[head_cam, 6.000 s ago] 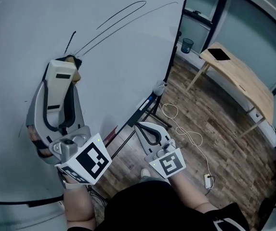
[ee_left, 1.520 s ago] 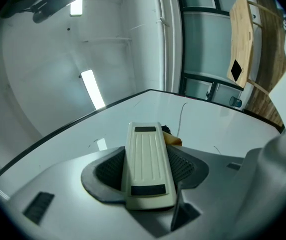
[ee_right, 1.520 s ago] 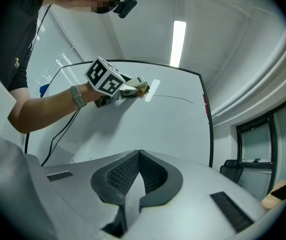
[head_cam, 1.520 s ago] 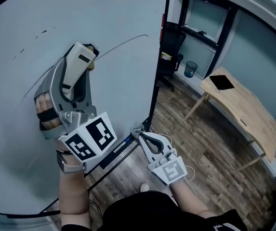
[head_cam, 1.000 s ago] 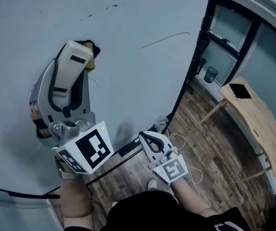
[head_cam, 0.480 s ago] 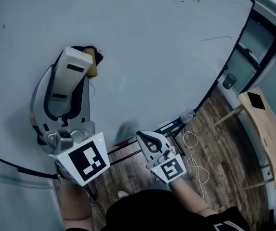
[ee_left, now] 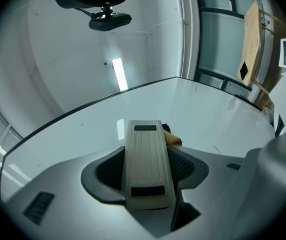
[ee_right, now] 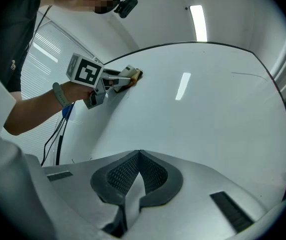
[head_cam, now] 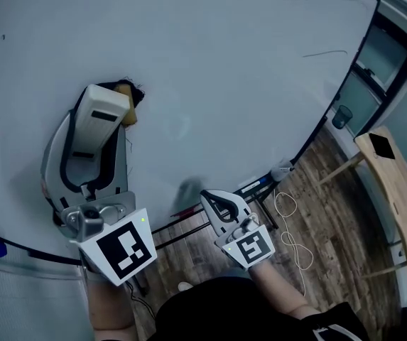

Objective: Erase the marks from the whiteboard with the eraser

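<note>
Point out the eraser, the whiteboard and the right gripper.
eraser (ee_left: 143, 159): left gripper view, on its cream ribbed back.
whiteboard (head_cam: 246, 84): head view, on bare board surface.
right gripper (ee_right: 140, 155): right gripper view, where its shut jaws meet.

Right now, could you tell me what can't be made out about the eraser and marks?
The eraser: wiping face hidden against the whiteboard and behind the left hand-held gripper, head view.
The marks upper right, head view: too small to read.

Showed a pale grey-white whiteboard (head_cam: 224, 62) with thin dark marks (head_cam: 324, 53), a cream, tan-edged eraser (head_cam: 104, 112), grey left gripper (head_cam: 109, 116) and right gripper (head_cam: 214, 201) bearing black-and-white square markers, brown plank floor (head_cam: 331, 212).
</note>
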Demonstrator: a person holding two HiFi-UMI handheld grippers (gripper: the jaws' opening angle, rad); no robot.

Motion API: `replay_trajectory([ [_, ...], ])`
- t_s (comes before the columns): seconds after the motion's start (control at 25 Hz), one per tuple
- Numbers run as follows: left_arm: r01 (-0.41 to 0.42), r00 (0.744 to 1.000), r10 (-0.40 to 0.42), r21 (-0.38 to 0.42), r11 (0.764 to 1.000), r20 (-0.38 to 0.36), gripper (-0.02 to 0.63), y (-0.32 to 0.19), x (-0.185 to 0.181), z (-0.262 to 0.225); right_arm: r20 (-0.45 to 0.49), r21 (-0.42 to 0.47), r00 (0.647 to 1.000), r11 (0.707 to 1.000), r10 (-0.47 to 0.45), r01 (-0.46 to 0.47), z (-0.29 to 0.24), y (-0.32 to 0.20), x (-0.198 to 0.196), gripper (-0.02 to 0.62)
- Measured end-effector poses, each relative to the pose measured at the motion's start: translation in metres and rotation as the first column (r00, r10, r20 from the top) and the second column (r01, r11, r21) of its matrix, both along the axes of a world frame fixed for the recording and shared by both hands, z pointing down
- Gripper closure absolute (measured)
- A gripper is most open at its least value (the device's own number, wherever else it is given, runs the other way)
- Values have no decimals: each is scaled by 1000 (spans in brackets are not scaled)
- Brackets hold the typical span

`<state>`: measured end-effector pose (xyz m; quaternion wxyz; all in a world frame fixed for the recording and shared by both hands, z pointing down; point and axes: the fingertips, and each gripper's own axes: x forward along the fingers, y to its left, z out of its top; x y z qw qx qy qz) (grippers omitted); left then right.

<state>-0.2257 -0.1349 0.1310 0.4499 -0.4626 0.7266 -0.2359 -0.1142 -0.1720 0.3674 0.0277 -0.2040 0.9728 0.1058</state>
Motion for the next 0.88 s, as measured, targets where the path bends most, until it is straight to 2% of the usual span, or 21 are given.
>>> replay_trajectory([
  [0.12,1,1000,-2,-9,1000,-31,342,-1,-3,5,3,1,1000,1000,12,-12,0,-12,4,568],
  [0.32,2,1000,-2,-7,1000,-29,342,-9,5,3,35,34,999,999,14,-15,-20,-24,13,569],
  [0.56,11,1000,-11,14,1000,-4,342,-92,87,-5,58,60,998,997,36,-39,-41,-99,96,568],
  [0.88,8,1000,-8,16,1000,16,348,-171,168,0,61,49,995,995,79,-82,-34,-167,182,568],
])
